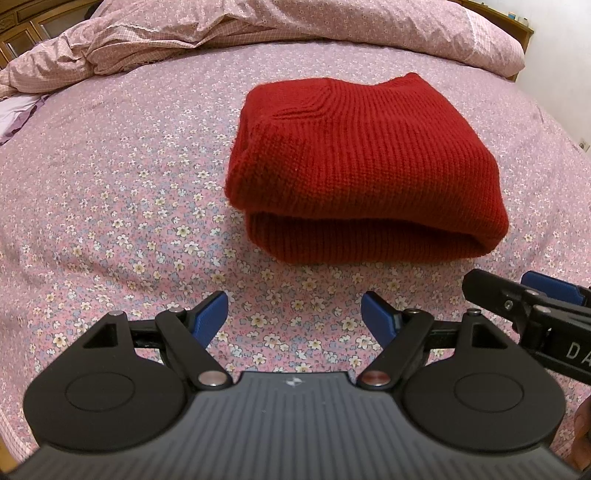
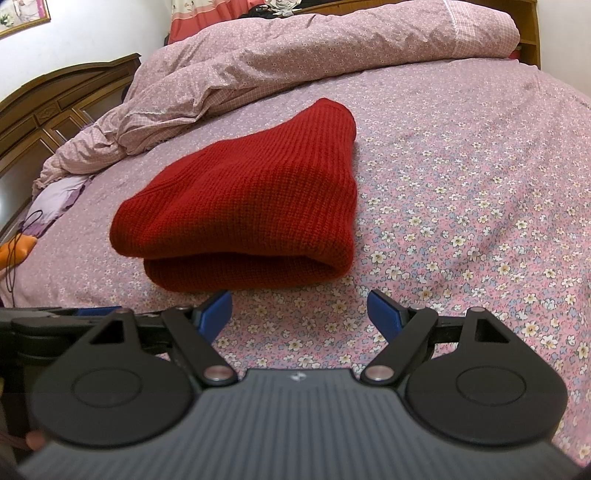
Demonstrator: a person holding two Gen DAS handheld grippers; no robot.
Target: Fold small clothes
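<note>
Left tongs (image 1: 294,314) fill the bottom of the left wrist view, blue pads spread wide w/ nothing btwn them; right tongs (image 2: 300,314) sit the same way at the bottom of the right wrist view, wide and empty, above the flowered sheet (image 1: 129,206); both hang just short of the garment, prob. backed off to check the fold or line up for another one.

Red knit sweater (image 1: 365,170) lies mid-frame on the bed, already doubled into a thick bundle; rounded fold edge faces the cameras, two layers showing; chunky ribbed knit, soft, fuzzy at the edges, likely to spring open if nudged; fold looks about done.

Sheet is thin pink-lilac cotton, smooth; rumpled quilt (image 1: 258,26) heaped across the top of frame; carved wood headboard (image 2: 55,96) at upper left.
</note>
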